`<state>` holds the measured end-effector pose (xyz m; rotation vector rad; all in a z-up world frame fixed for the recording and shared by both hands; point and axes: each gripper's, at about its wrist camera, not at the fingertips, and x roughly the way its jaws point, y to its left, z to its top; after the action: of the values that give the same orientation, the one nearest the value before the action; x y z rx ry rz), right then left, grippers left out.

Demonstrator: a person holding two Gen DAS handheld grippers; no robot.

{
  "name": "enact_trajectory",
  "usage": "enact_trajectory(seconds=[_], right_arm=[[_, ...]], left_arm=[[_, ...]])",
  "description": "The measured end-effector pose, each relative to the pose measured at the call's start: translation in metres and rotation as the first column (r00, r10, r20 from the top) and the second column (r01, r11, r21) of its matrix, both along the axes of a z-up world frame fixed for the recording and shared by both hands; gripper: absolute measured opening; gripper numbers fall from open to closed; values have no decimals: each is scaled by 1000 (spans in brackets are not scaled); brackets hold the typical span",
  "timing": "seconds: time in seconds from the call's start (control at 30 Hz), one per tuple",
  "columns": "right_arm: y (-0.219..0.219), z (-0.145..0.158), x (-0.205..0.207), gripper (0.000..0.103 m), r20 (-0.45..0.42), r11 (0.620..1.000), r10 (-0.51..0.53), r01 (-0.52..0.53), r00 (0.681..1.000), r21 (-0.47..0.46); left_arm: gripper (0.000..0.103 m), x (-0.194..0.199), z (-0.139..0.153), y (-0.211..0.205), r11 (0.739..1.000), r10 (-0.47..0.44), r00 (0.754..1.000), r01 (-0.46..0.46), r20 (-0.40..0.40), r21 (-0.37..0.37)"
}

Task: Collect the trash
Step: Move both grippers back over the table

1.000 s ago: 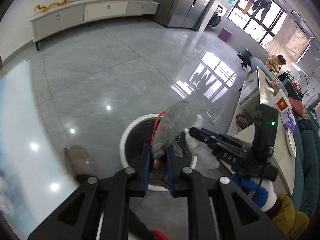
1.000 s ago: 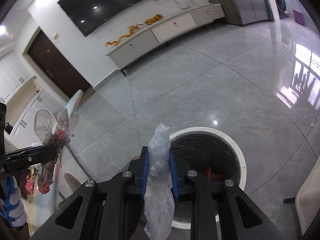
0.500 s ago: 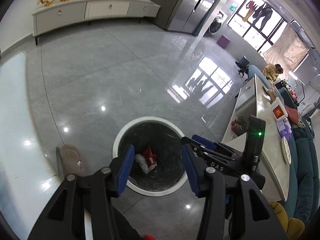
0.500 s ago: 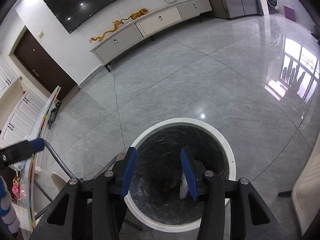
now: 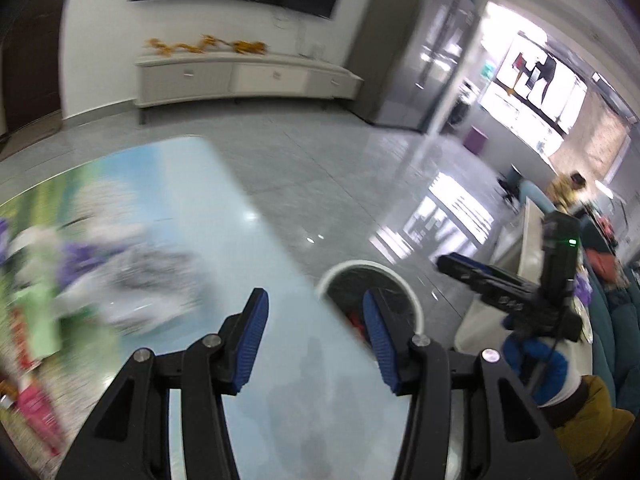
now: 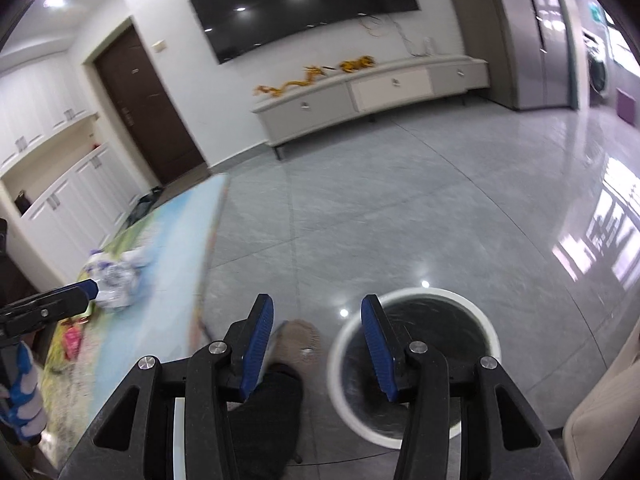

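My left gripper (image 5: 314, 308) stands open and empty over the near edge of a glass table (image 5: 248, 248) with a printed picture under it. Blurred crumpled plastic trash (image 5: 132, 272) with purple print lies on the table to its left, and a pink wrapper (image 5: 32, 408) lies nearer. The white-rimmed bin (image 5: 404, 284) stands on the floor just past the table edge. My right gripper (image 6: 318, 312) is open and empty, up and left of the bin (image 6: 416, 292), which has a black liner. The crumpled plastic (image 6: 116, 276) lies beside the left gripper (image 6: 86, 292).
A slippered foot (image 6: 300, 336) stands between the table and the bin. A beige seat (image 6: 600, 420) sits right of the bin. A low cabinet (image 6: 360, 92) and dark door (image 6: 148, 108) line the far wall. A person (image 5: 568, 188) sits far right.
Both grippers opened and let a plastic bottle and a clear plastic bag fall into the bin. Both then rose and swung left, the left one over the table.
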<state>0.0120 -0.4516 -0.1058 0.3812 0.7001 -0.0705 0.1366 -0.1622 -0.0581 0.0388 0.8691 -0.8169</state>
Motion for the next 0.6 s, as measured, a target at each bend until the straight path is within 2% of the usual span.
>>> enact_trajectory(seconds=[0.13, 0.23, 0.37, 0.47, 0.6], right_arm=[[39, 20, 5, 45, 11, 997, 69, -69, 998, -30], [63, 29, 9, 45, 14, 993, 113, -112, 994, -45], [97, 40, 11, 45, 16, 981, 179, -177, 984, -75], [121, 47, 11, 45, 19, 970, 225, -222, 974, -102], [141, 53, 10, 45, 24, 957, 271, -267, 962, -116]], left_arm=[[48, 1, 6, 70, 993, 116, 993, -116, 25, -16], [48, 1, 5, 123, 976, 215, 976, -215, 29, -22], [50, -5, -7, 190, 940, 341, 940, -341, 15, -7], [56, -11, -21, 235, 910, 414, 910, -414, 6, 10], [60, -14, -38, 270, 875, 483, 875, -483, -30, 31]])
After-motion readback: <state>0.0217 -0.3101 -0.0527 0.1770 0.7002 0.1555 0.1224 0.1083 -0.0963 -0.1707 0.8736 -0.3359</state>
